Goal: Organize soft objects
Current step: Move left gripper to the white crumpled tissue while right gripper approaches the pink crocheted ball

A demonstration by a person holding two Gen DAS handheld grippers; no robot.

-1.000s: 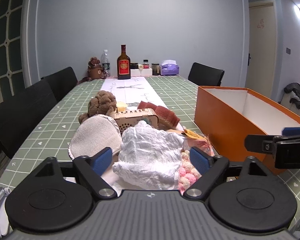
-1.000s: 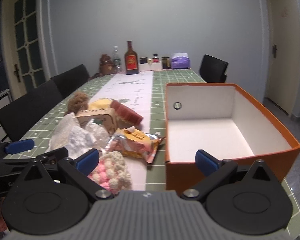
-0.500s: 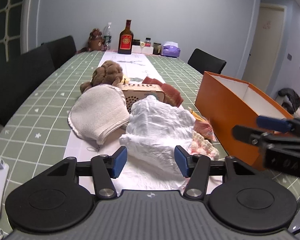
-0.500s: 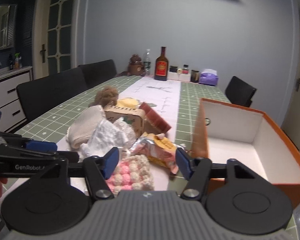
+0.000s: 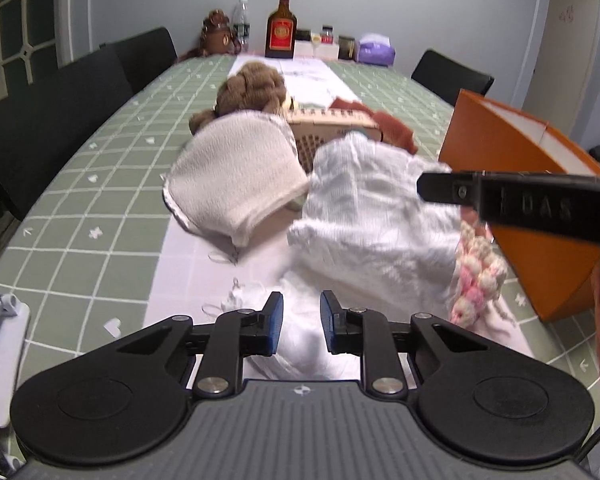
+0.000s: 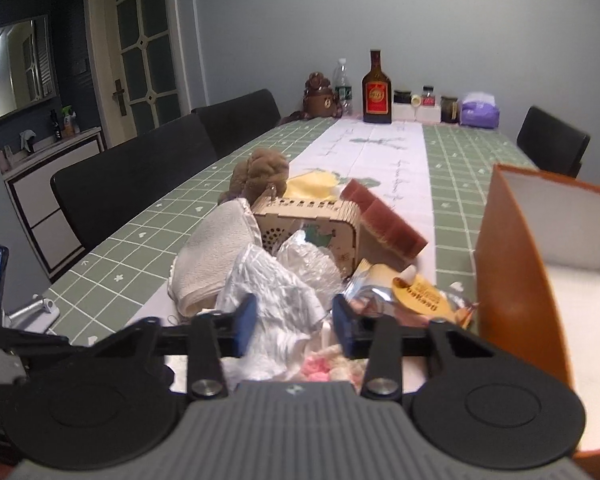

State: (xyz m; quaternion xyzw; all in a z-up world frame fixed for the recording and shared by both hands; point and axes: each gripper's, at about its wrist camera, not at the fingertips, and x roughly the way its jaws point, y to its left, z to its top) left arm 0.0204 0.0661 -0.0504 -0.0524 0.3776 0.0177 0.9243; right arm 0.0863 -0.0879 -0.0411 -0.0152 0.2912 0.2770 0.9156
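A crumpled white cloth [image 5: 372, 216] lies on the table runner, and a cream towel [image 5: 236, 176] lies to its left. My left gripper [image 5: 300, 320] is at the cloth's near edge, jaws closing, with white fabric in the gap between them. My right gripper [image 6: 294, 324] is over the white cloth [image 6: 272, 292] from the right, jaws also closing around a fold. In the left wrist view one of the right gripper's fingers [image 5: 520, 196] crosses above the cloth. A pink-and-white knitted piece [image 5: 476, 276] sits beside it. A brown plush [image 5: 252, 88] lies farther back.
An open orange box [image 6: 512, 280] stands at the right. A wooden box [image 6: 308, 224], a red-brown sponge [image 6: 384, 220], a yellow cloth [image 6: 312, 184] and a foil snack packet [image 6: 416, 292] crowd the pile. Bottles and jars [image 5: 281, 28] stand at the far end. Black chairs [image 6: 140, 184] line the left.
Both grippers have narrowed from wide open and come in over the white cloth. The right one swung left, away from the orange box; the left one tipped downward.
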